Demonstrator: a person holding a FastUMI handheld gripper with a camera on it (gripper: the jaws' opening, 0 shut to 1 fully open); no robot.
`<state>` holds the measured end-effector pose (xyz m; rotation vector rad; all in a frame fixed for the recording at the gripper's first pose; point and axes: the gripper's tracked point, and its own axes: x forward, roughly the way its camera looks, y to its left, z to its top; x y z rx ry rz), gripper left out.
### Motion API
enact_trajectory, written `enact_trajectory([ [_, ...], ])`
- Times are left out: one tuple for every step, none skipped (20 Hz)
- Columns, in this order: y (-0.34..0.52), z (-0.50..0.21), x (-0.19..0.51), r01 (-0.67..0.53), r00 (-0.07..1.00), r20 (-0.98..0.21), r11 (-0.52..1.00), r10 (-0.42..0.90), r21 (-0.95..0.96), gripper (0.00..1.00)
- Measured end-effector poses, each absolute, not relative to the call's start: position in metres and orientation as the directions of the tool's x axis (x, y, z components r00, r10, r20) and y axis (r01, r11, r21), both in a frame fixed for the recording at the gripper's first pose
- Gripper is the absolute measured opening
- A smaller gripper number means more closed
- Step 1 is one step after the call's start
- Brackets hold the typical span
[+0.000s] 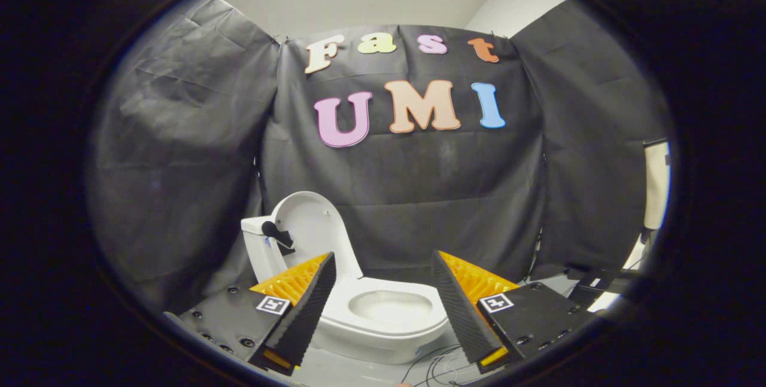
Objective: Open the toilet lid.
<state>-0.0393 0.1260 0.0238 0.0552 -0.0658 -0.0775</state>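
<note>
Gripper pose: the gripper (pixel 383 267) is held level, looking straight across the booth toward the back wall and slightly down on the toilet.
Gripper state: fingers (pixel 308 306) spread wide apart, gripping nothing; the ridged inner faces stand to either side of the bowl.
Toilet position: the white toilet (pixel 383 330) stands on the pale floor (pixel 353 372) just ahead of the fingers, framed in the gap between them, in front of the black cloth wall (pixel 419 195).
Toilet long axis: runs from the tank at the far left to the bowl front at the near right, set diagonally to the gripper's line of sight.
Lid: the toilet lid (pixel 311 225) is raised, standing nearly upright at the back of the seat, its inner face turned toward the bowl and the gripper.
Seat: the seat ring (pixel 389 300) lies flat on the bowl, opening upward.
Tank: the tank (pixel 260 243) sits behind the lid, carrying a dark flush lever (pixel 275 233).
Cables: thin dark cables (pixel 431 363) lie on the floor beside the bowl's base, between the fingertips.
</note>
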Motion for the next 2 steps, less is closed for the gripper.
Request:
enact_trajectory([
  [0.1274, 0.0220, -0.0381, 0.075, 0.995, 0.058, 0.995, -0.078, 0.059, 0.99],
  [0.1286, 0.0209, -0.0369, 0.074, 0.995, 0.056, 0.996, -0.077, 0.056, 0.99],
])
